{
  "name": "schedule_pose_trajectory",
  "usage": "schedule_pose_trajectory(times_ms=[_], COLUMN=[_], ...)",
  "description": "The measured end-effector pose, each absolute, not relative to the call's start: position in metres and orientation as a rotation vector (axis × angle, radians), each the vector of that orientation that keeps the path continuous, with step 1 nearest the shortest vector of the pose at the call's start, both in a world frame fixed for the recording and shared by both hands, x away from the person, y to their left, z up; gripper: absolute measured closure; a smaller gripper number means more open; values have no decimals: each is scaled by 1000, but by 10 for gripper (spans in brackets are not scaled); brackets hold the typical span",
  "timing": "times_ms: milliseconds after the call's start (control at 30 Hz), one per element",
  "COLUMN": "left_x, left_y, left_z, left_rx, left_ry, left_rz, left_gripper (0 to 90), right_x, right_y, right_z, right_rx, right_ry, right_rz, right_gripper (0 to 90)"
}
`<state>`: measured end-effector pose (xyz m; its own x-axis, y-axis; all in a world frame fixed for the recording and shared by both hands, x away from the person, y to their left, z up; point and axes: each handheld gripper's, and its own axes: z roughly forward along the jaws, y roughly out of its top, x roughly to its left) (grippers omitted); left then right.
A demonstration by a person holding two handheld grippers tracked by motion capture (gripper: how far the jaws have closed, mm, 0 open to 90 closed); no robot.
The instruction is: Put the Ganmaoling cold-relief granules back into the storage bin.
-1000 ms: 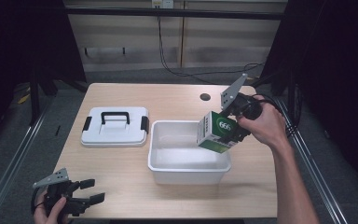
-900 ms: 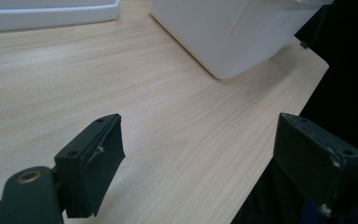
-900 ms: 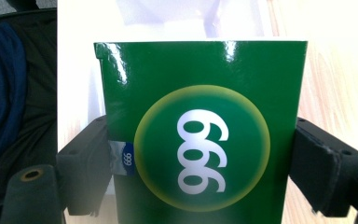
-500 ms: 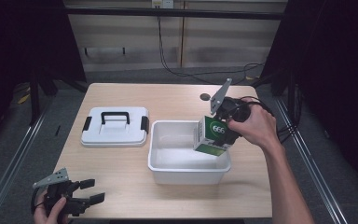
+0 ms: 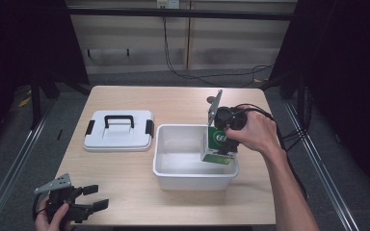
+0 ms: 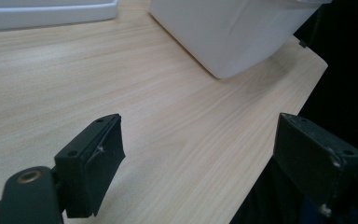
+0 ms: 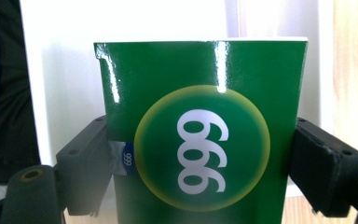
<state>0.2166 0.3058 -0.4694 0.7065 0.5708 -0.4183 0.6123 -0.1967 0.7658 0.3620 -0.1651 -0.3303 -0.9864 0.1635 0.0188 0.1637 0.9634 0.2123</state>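
A green box [image 5: 218, 145] with a white 999 mark on a round yellow-green badge hangs inside the right part of the white bin [image 5: 183, 178]. My right gripper [image 5: 221, 139] is shut on it, and in the right gripper view both black jaws press the sides of the green box [image 7: 200, 135]. Whether the box touches the bin floor I cannot tell. At the table's front left corner my left gripper [image 5: 94, 197] stands open, low over bare wood, with nothing between its fingers [image 6: 91, 163].
A white lid [image 5: 118, 130] with a black handle and black clips lies flat left of the bin. The wooden table [image 5: 125, 178] has bare room in front and behind. In the left gripper view, the bin's corner [image 6: 228, 37] stands ahead.
The right hand has carried the green box leftward and down from the bin's right rim into the bin. The left gripper has stayed in place.
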Motion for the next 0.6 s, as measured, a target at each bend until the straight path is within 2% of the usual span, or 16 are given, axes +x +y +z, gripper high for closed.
schedule_pose_trajectory(times_ms=[600], left_x=[217], left_y=[305], left_z=[-470], left_rx=[1865], left_ry=[923], left_rz=[-54], left_gripper=[159], right_x=[367], right_y=[-147], right_z=[-357], right_rx=[-159], right_ry=[-3107], right_rz=[-150], right_gripper=[153])
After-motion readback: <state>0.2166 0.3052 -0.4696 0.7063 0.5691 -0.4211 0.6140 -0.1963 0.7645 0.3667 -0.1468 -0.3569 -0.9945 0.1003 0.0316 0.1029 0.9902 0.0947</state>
